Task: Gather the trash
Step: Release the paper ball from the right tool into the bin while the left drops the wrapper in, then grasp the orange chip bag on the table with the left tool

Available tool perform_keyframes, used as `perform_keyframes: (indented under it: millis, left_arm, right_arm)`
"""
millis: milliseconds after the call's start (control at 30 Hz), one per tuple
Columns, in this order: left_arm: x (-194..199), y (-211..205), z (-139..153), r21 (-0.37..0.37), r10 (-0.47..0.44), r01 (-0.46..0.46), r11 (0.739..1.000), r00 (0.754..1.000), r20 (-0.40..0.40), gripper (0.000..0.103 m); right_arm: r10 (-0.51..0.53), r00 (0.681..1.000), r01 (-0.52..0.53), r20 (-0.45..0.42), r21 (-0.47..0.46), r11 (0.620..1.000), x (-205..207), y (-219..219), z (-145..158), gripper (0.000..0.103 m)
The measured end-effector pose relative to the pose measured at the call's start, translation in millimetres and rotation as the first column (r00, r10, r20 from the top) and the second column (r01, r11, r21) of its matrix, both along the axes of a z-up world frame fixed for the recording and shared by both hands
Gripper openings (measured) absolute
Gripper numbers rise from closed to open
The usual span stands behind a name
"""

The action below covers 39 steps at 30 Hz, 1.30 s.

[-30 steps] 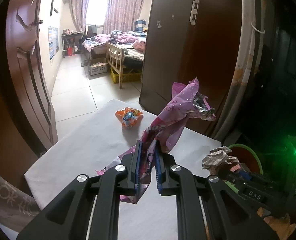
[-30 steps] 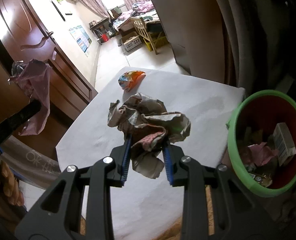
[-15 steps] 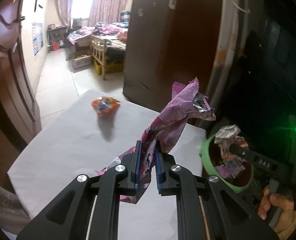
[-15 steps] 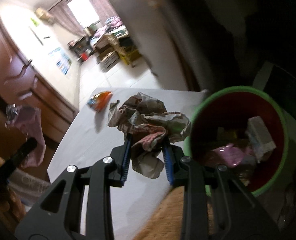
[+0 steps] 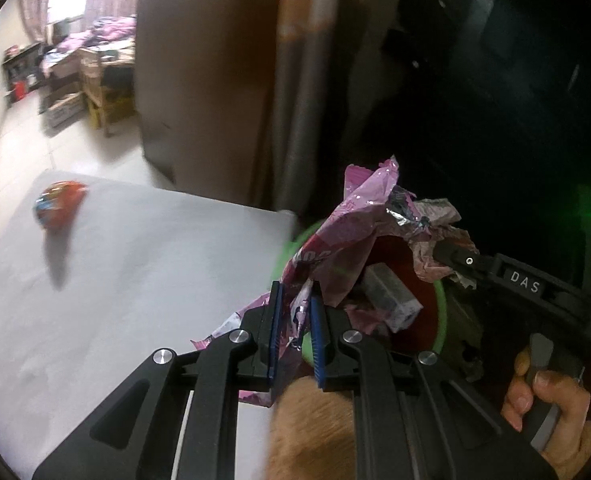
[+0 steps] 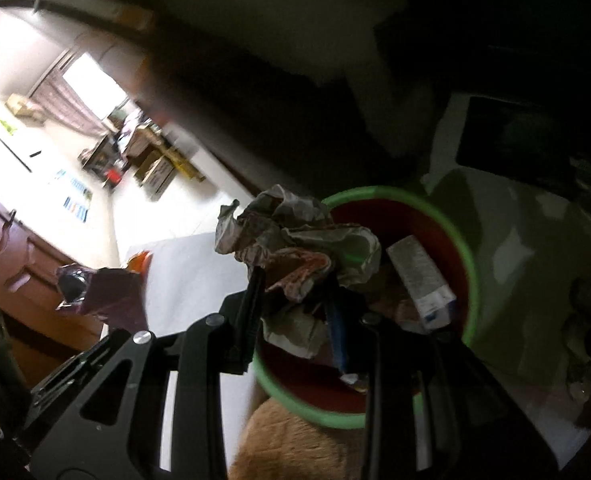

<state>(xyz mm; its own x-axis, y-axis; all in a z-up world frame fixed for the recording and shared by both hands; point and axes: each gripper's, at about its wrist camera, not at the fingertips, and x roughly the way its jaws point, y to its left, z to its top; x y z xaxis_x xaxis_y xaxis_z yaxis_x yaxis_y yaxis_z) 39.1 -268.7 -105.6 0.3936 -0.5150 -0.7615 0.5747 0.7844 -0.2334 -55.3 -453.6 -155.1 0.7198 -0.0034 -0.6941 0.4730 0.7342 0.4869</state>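
Note:
My left gripper (image 5: 295,300) is shut on a crumpled pink foil wrapper (image 5: 359,208) and holds it at the near rim of a red bin with a green rim (image 5: 439,308). My right gripper (image 6: 295,288) holds a ball of crumpled brown paper (image 6: 295,236) over the same bin (image 6: 469,264); its jaws stand a little wider than before, the paper still between them. The right gripper also shows in the left wrist view (image 5: 459,258). A white box (image 6: 419,276) and other scraps lie in the bin. An orange snack wrapper (image 5: 57,204) lies on the table.
The white table (image 5: 115,280) stands left of the bin. A brown cabinet (image 5: 199,72) and a pale post (image 5: 299,80) rise behind it. A bedroom with a bed (image 5: 91,36) lies beyond. A tan furry surface (image 6: 291,440) is below the bin.
Both grippers have swung right, from over the table to the bin. The paper ball now hangs above the bin's opening and the pink wrapper reaches its rim. The right jaws look slightly wider.

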Motion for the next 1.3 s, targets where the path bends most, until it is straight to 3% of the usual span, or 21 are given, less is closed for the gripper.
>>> perform_keyframes:
  millis: [100,133,200,233,267,400,633,733,833,933,1033,1167,1300]
  left_arm:
    - [1,-21,-3,0.004,-0.061,0.061,0.998,0.998,-0.017,0.016]
    - [1,-26,-4,0.007,-0.079,0.079,0.997,0.997,-0.019,0.023]
    - [1,-32,-3,0.014,-0.098,0.098,0.995,0.995,-0.008,0.067]
    - [0,-31,-2,0.008,-0.092,0.092,0.996,0.996,0.003,0.070]
    - [0,-25,0,-0.011,-0.083,0.083,0.996,0.996,0.015,0.069]
    - [9,-1,-6,-0.004,-0.030,0.030,1.000,1.000,0.003,0.070]
    - [31,65,-27,0.048,0.162,-0.163,0.985,0.986,0.024,0.070]
    - [65,101,-36,0.096,0.260,-0.265,0.960,0.964,0.056,0.070]
    - [112,143,-40,0.135,0.364,-0.374,0.918,0.927,0.092,0.071]
    - [147,168,-41,0.160,0.423,-0.437,0.885,0.899,0.113,0.072]
    - [194,184,-44,0.161,0.470,-0.485,0.859,0.874,0.126,0.079]
    - [253,181,-58,0.217,0.479,-0.490,0.844,0.871,0.105,0.083]
    - [298,172,-80,0.292,0.494,-0.489,0.822,0.867,0.061,0.085]
  right_arm:
    - [-0.031,0.999,0.031,-0.019,-0.001,1.000,-3,-8,-6,0.032]
    - [-0.038,0.999,0.038,-0.023,0.000,0.999,-4,-10,-8,0.034]
    - [-0.066,0.997,0.066,-0.032,-0.005,0.998,-4,-13,-11,0.061]
    - [-0.076,0.997,0.076,-0.033,-0.010,0.997,-5,-14,-12,0.068]
    - [-0.087,0.996,0.086,-0.032,-0.018,0.996,-5,-15,-12,0.075]
    - [-0.091,0.995,0.089,-0.046,-0.045,0.995,0,-12,-11,0.079]
    - [-0.022,0.997,0.020,-0.072,-0.026,0.999,15,9,-21,0.081]
    - [0.041,0.996,-0.041,-0.077,-0.003,0.999,26,31,-26,0.081]
    - [0.135,0.986,-0.135,-0.093,0.007,0.991,40,65,-34,0.081]
    - [0.222,0.967,-0.223,-0.123,0.004,0.975,53,99,-44,0.081]
    - [0.296,0.945,-0.295,-0.141,0.030,0.955,66,124,-53,0.081]
    - [0.356,0.920,-0.356,-0.167,0.026,0.934,75,144,-62,0.081]
    - [0.355,0.917,-0.359,-0.182,0.015,0.933,76,146,-64,0.081]
